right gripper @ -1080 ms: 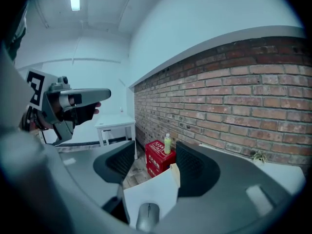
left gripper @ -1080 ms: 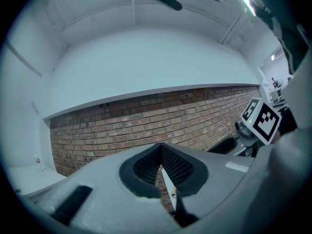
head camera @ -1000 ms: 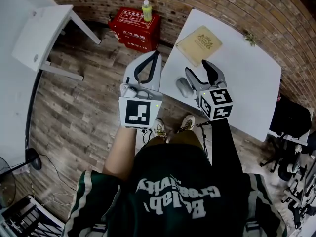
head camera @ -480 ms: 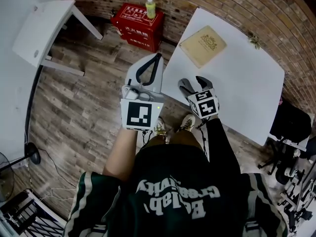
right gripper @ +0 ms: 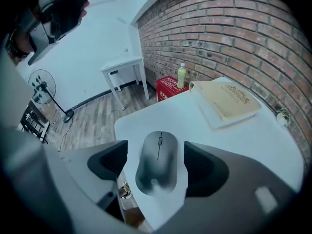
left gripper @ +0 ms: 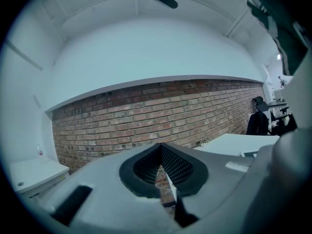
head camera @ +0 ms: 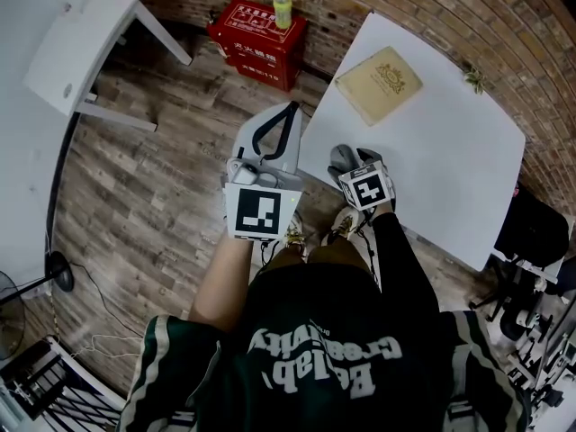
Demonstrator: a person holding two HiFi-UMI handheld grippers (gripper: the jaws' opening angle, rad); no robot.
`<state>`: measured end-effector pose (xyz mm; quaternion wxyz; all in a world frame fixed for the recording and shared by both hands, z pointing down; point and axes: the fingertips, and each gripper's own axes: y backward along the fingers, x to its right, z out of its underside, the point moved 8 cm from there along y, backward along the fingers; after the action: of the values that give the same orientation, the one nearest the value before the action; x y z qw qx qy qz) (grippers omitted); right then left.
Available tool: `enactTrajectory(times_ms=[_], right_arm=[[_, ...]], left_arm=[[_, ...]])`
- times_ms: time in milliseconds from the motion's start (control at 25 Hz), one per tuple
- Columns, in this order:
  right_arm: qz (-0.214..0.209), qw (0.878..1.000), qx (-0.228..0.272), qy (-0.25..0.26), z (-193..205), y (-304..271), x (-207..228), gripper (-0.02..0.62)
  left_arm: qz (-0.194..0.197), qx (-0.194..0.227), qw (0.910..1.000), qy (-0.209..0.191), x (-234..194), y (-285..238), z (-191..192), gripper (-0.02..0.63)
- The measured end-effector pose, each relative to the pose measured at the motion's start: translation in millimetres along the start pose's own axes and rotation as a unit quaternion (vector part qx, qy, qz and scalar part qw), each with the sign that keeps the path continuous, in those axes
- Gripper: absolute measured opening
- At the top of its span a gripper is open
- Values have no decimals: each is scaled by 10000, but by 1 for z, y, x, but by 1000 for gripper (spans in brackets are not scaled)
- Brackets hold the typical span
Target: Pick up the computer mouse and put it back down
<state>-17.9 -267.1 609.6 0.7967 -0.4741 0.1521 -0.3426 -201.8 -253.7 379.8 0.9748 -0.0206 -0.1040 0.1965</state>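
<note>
On the white square desk (head camera: 432, 142): grey oval computer mouse (right gripper: 158, 172) at the near corner.
Room: red brick wall (right gripper: 234, 28), wooden plank floor (head camera: 153, 196).
Right hand-held gripper (right gripper: 156, 152): jaws opening wide, straddling the mouse, pads clear.
Left hand-held gripper (left gripper: 163, 167): jaws together, empty.

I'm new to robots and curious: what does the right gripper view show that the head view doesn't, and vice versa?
Only the right gripper view: the whole mouse lying between the opening fingers, untouched. Only the head view: the person's green shirt and shoes. Both: the white table, tan book, red box and bottle.
</note>
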Motion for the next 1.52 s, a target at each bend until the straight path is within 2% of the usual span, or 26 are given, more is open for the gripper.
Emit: enactTrajectory(times_ms=[240,480,640,680,720,880,1160,1360,1520], right_arm=[[-144,9989,-387,-198,10,-22,-1,395],[28,9981,-581,-226,10,-24,0,396],[178,9975,-639,-240,8,-25,3,362],[188,9973,-646,-291,9,-27,5,316],[166,9971,-656,-343,11,-32,8,301],[245,9967,-690,-354,5,-22,6,298],[259,9979,-444,-397,8,-17,7,298],[365,9986,-10,-384,0,-9,12,296],[603,9970,352,-334,-16,6,16,298]], left_arm=[[-23,-106,9999,31,-5,-2,6,6],[-43,-155,9998,74,-8,-2,10,6],[-29,-156,9999,68,-8,-4,10,6],[-27,-148,9999,71,-8,-5,10,6],[-26,-142,9999,76,-7,-5,9,6],[-15,-169,9998,68,-5,-5,10,6],[-7,-155,9999,73,-4,-2,11,6],[-38,-182,9998,56,-5,1,12,6],[-47,-245,9997,15,-5,1,8,6]])
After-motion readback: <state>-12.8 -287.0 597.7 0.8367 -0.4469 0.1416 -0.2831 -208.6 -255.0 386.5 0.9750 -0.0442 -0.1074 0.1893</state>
